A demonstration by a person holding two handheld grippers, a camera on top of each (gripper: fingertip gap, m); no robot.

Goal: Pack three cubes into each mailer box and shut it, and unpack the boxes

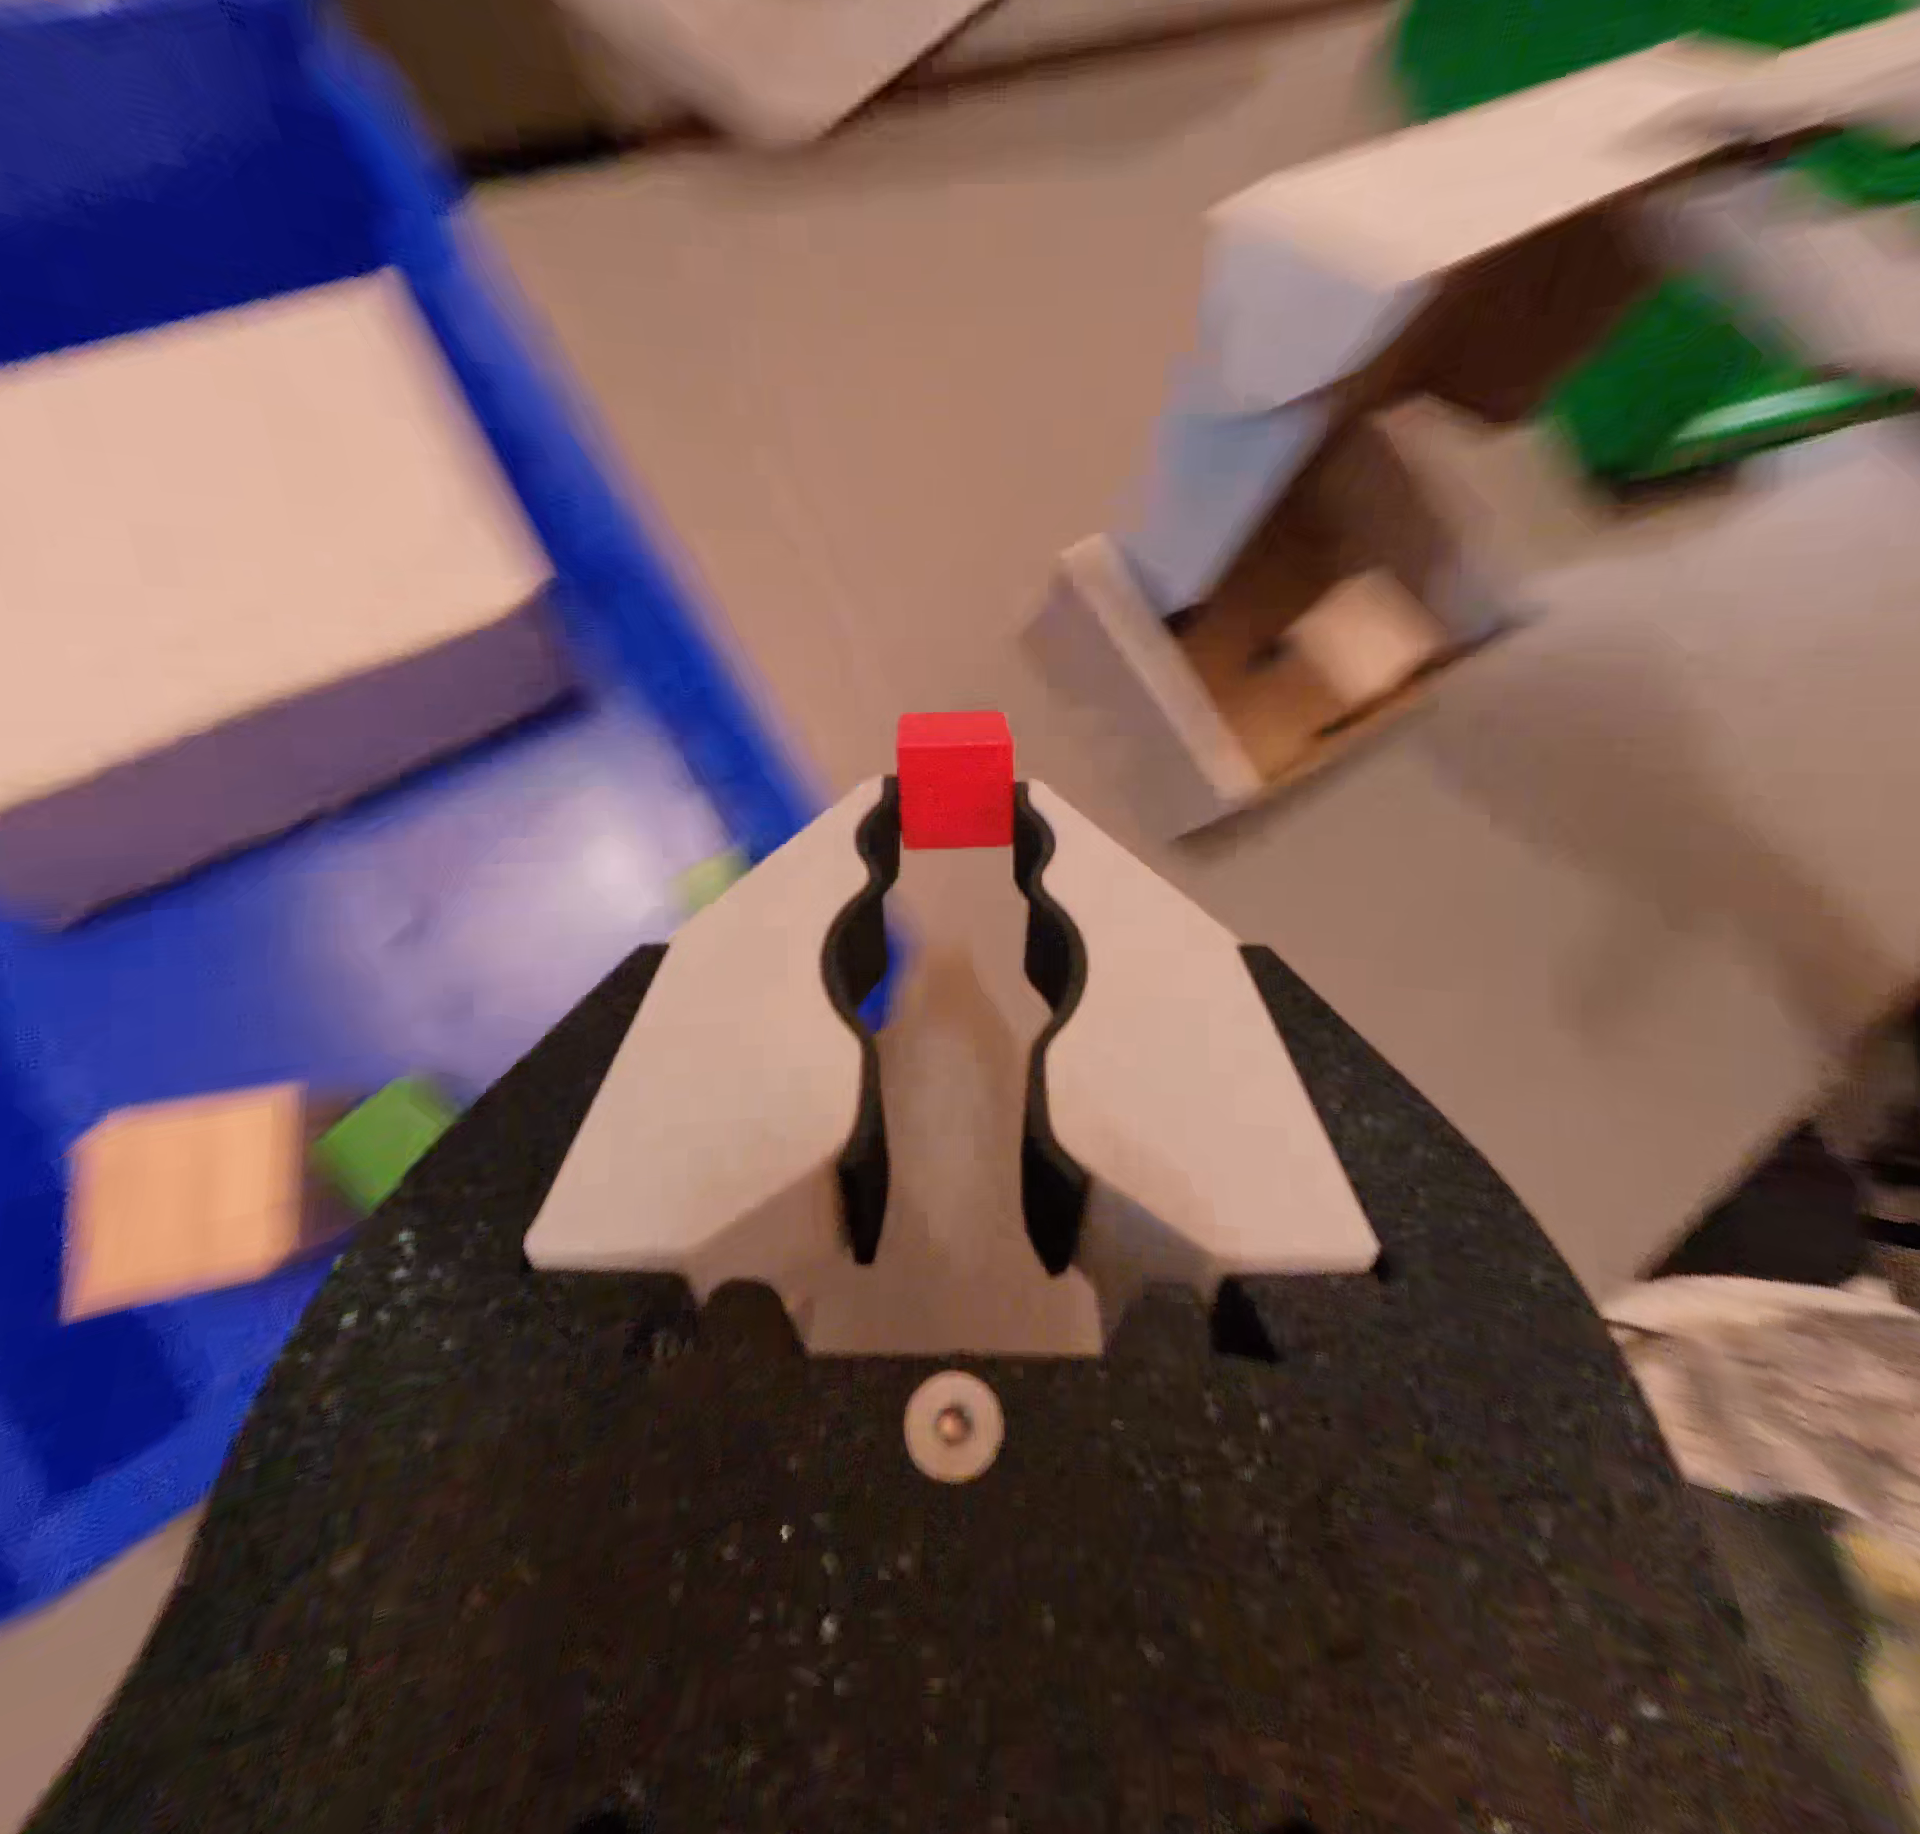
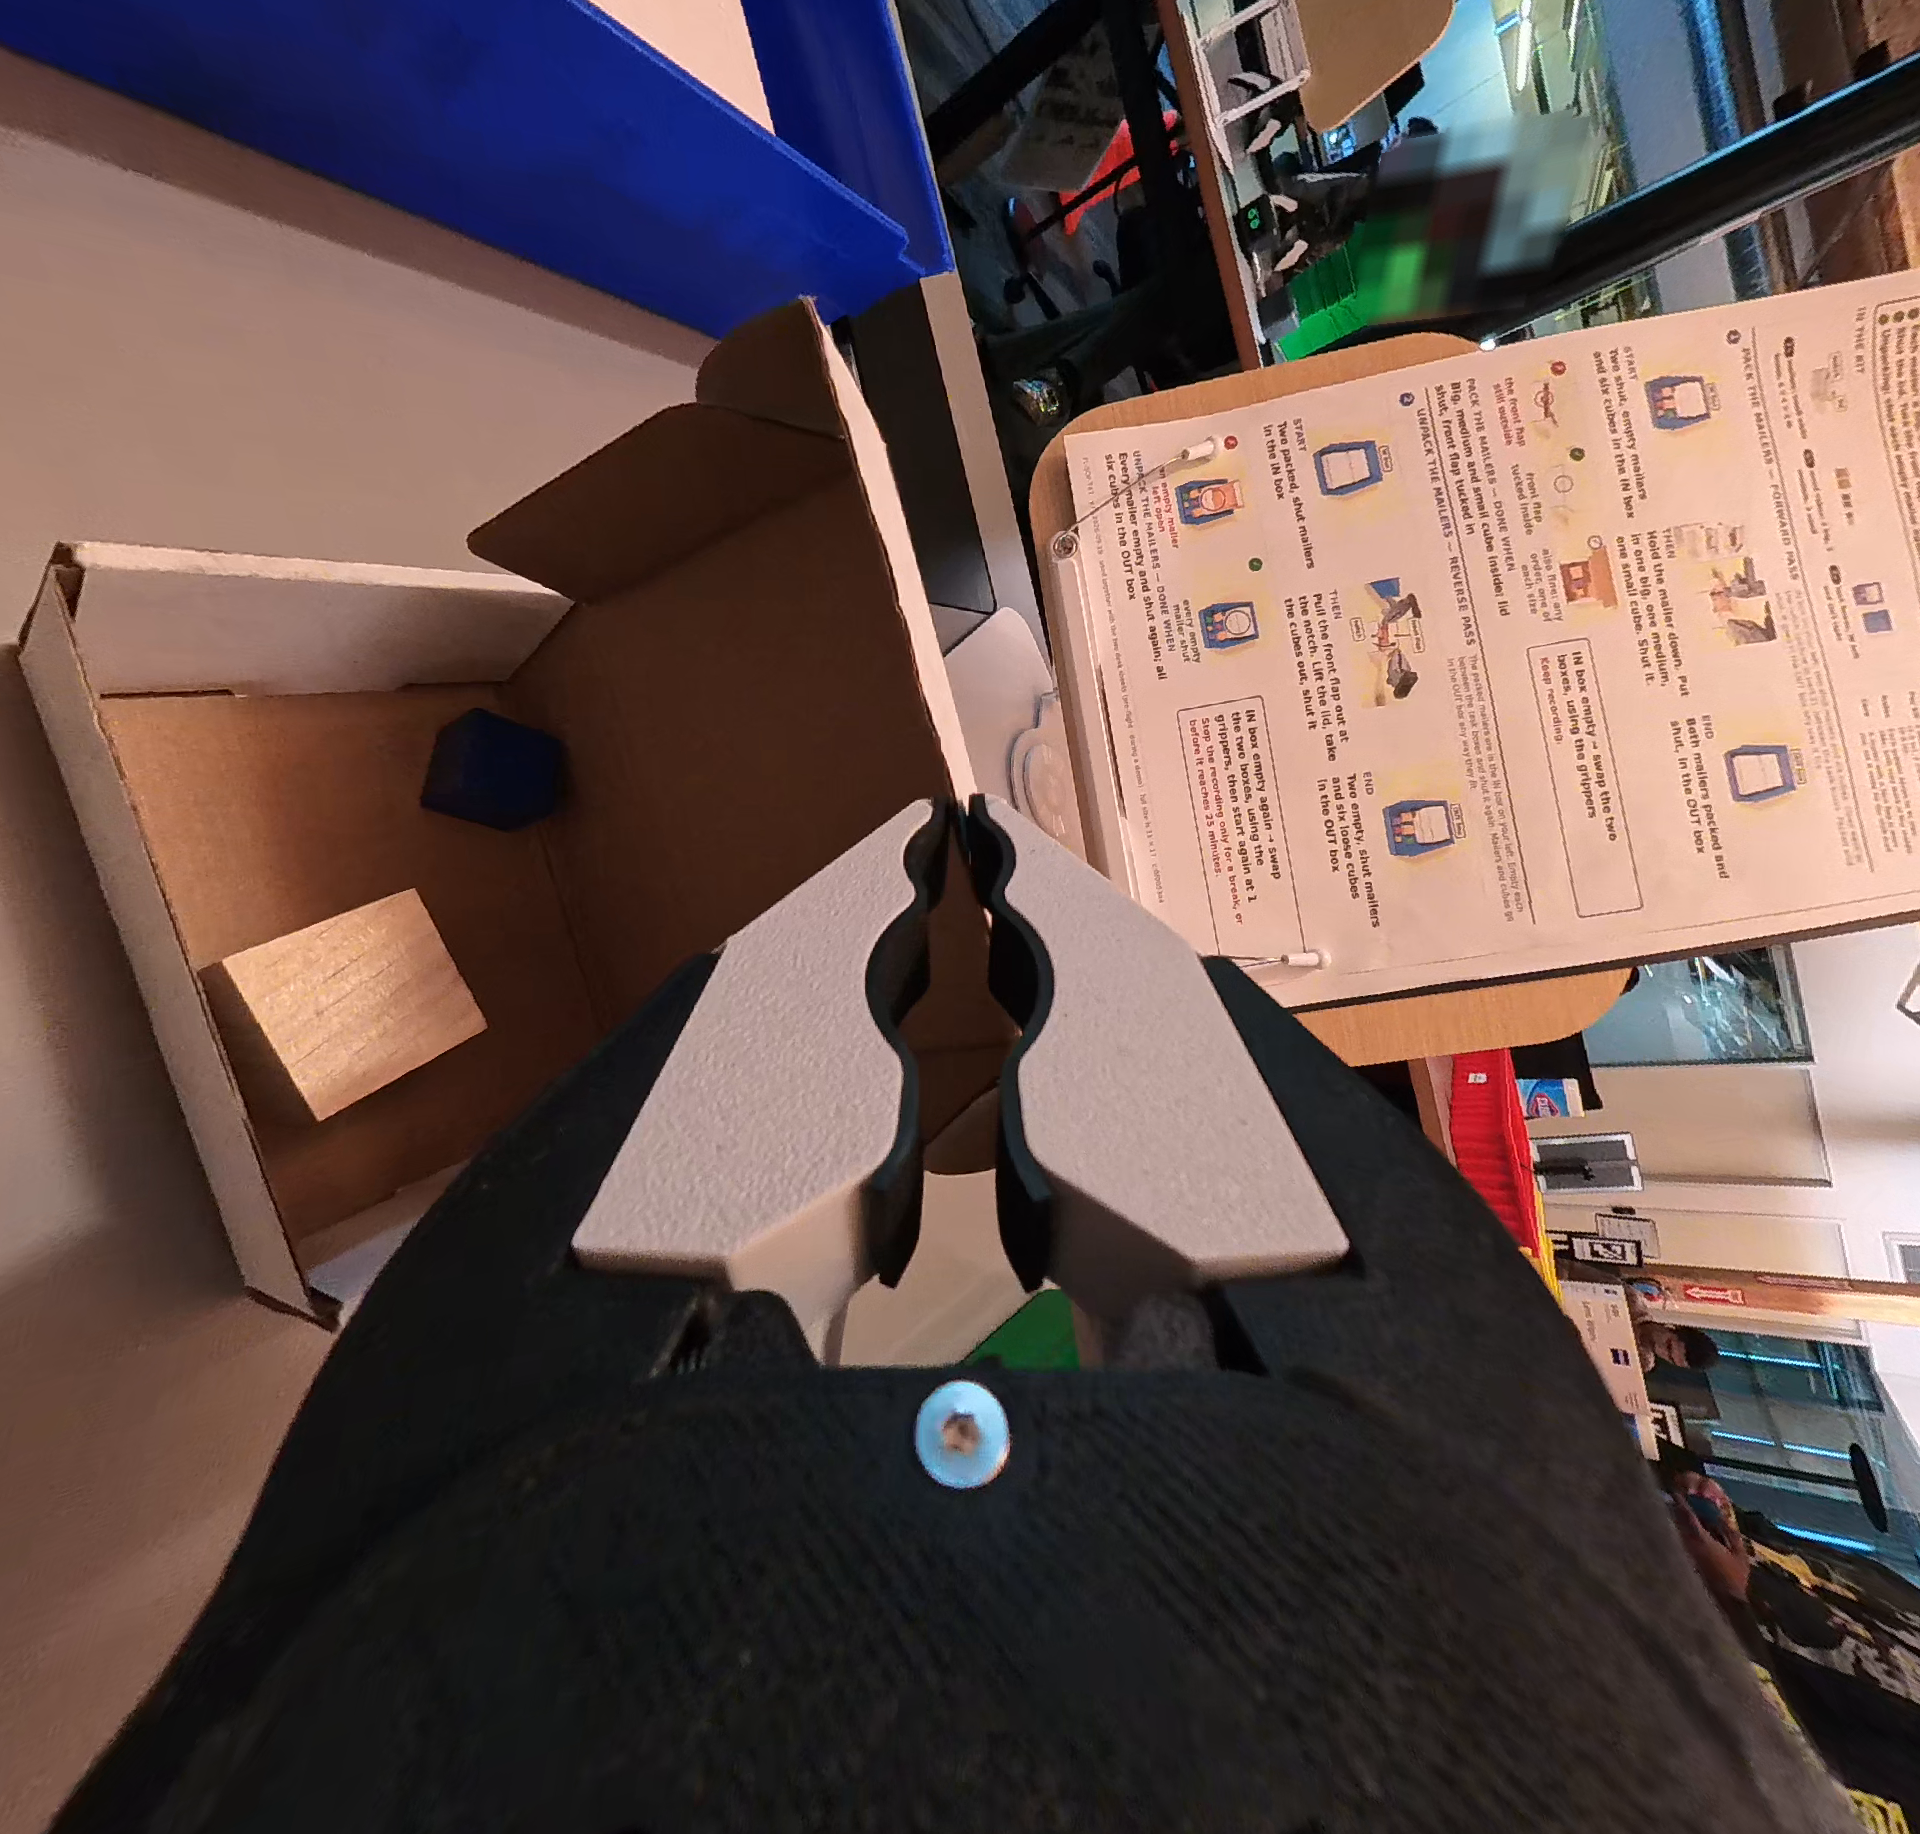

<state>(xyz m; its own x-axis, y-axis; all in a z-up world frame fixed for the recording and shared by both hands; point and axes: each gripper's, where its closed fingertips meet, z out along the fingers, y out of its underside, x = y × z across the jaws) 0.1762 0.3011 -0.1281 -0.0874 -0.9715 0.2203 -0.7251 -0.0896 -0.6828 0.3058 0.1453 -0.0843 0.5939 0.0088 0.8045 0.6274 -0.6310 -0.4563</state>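
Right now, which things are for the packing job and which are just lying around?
For the job: red cube in the left gripper, open mailer, blue cube, wooden cube, blue bin, right gripper.

Lying around: instruction sheet, green bin.

Beige tabletop (image 2: pixel 208 350); wooden board (image 2: pixel 1455 1015) with instruction sheet (image 2: pixel 1507 641); windows (image 2: pixel 1662 101) behind.

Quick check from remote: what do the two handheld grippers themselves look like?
Both match: the left gripper and right gripper each have a speckled black body, two pale grey wedge-shaped fingers lined with wavy black rubber pads, and one silver screw at the centre. No cables or sleeves are visible.
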